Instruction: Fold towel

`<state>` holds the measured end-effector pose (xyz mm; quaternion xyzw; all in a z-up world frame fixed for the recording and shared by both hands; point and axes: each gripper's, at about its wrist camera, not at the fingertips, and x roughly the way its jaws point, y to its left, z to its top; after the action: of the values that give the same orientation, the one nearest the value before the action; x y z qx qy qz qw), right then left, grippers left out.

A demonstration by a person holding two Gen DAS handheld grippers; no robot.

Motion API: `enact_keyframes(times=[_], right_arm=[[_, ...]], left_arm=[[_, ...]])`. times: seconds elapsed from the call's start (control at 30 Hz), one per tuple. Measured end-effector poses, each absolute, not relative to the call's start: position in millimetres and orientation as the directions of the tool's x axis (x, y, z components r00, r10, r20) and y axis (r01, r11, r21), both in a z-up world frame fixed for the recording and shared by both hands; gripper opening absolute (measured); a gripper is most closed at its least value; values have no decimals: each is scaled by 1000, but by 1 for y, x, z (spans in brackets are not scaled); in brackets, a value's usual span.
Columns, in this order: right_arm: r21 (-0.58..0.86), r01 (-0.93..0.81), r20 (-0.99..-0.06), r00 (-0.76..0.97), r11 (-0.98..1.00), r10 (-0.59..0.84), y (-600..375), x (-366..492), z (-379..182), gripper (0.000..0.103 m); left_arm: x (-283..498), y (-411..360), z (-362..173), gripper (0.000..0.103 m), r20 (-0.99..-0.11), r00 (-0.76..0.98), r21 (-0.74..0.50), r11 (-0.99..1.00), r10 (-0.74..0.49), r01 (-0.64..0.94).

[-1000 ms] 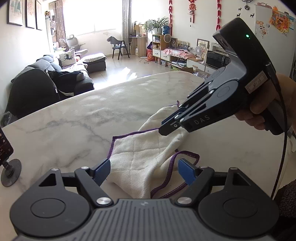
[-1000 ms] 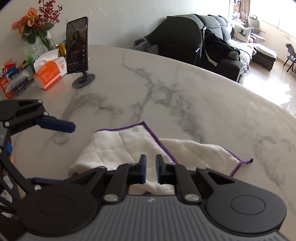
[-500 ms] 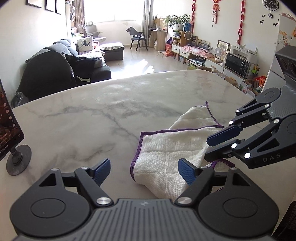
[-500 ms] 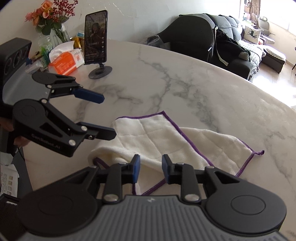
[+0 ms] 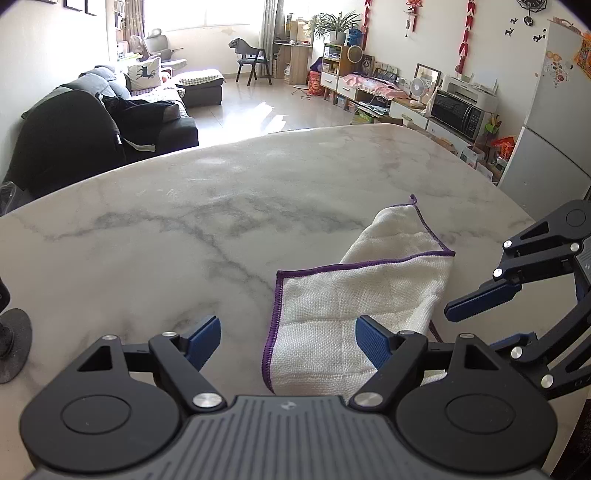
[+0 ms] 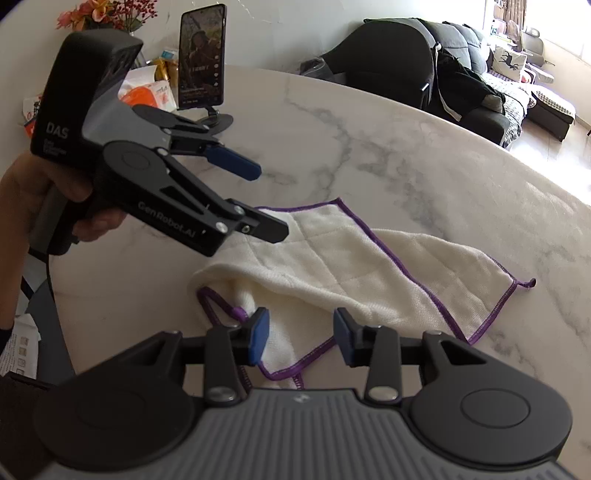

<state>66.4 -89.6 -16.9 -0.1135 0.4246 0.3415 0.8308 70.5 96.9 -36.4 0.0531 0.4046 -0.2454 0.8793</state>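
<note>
A white towel (image 5: 351,295) with a purple hem lies loosely folded on the marble table (image 5: 184,221), one layer over another. My left gripper (image 5: 288,339) is open just above the towel's near end, its right finger over the cloth, holding nothing. In the right wrist view the left gripper (image 6: 258,201) hovers over the towel's (image 6: 351,266) left corner, held by a hand (image 6: 22,192). My right gripper (image 6: 300,338) is open at the towel's near hem with cloth showing between its fingers, not pinched. It also shows at the right edge as the right gripper (image 5: 476,321).
A phone on a stand (image 6: 201,55) is at the table's far left, with an orange tissue pack (image 6: 147,96) and flowers (image 6: 96,14) behind it. The stand's base (image 5: 11,347) sits left of my left gripper. A dark sofa (image 5: 74,136) lies beyond the table's far edge.
My right gripper has opened from nearly shut and dropped to the towel's right side. The left gripper has drawn closer over the towel's left corner. The towel has settled flat.
</note>
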Motion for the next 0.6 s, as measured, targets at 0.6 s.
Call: enact_keyframes(times=[0.6], right_arm=[[100, -662, -791, 400, 743, 463, -88, 62, -19, 47]], left_arm=[[107, 79, -54, 78, -764, 500, -147, 865, -407, 480]])
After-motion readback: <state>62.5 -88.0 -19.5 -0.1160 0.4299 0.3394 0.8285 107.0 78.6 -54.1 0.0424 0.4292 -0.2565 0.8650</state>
